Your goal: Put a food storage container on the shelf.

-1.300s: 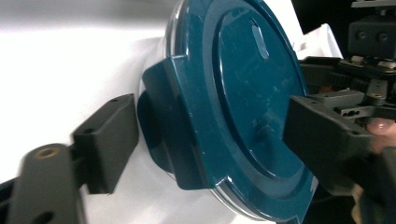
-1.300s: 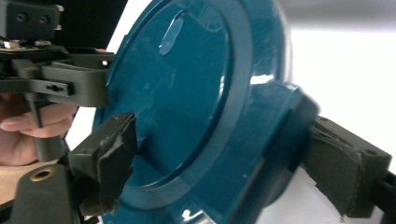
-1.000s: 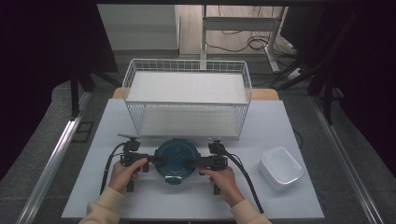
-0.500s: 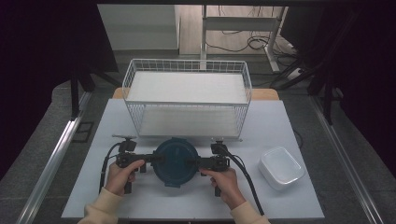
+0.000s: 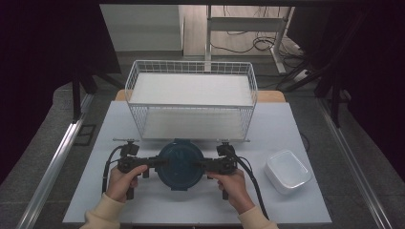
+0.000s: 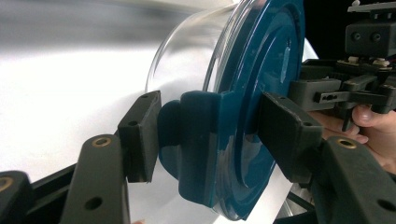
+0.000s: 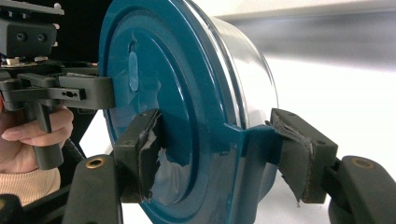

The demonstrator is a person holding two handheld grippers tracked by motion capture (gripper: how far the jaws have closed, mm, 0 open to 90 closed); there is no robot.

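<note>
One lidded container (image 5: 180,164) clamped by both grippers, left (image 5: 160,162) and right (image 5: 199,165), fingers closing onto its side latches; one wire basket (image 5: 191,102), one white tub (image 5: 288,171) on worktop (image 5: 119,119).

Grey floor (image 5: 71,109), dark curtains (image 5: 47,47), cables (image 5: 248,45) beyond.
</note>
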